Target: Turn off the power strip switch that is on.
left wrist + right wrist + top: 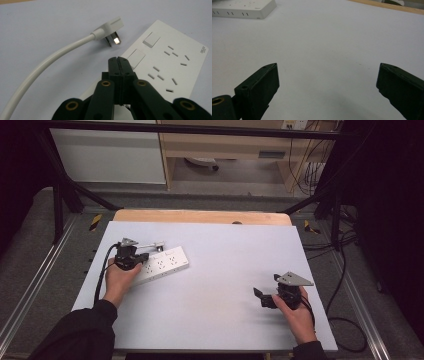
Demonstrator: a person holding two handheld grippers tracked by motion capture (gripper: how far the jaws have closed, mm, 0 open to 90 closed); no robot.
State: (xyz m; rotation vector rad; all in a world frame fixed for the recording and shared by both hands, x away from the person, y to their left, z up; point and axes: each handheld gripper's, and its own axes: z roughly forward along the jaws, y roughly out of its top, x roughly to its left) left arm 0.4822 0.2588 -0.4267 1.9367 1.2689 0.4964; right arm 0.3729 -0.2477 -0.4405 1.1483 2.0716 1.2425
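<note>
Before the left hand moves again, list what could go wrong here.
1. The left gripper has its fingers shut with nothing between them, right over the power strip; pushing down may slide the strip instead of pressing a switch.
2. The plug lies unplugged beside the strip, prongs exposed; a sweep could knock it or snag its cable.
3. The right gripper sits open and far away, probably unable to steady the strip.

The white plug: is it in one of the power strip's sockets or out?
Out. The white plug lies on the table beside the power strip, with its metal prongs bare.
</note>
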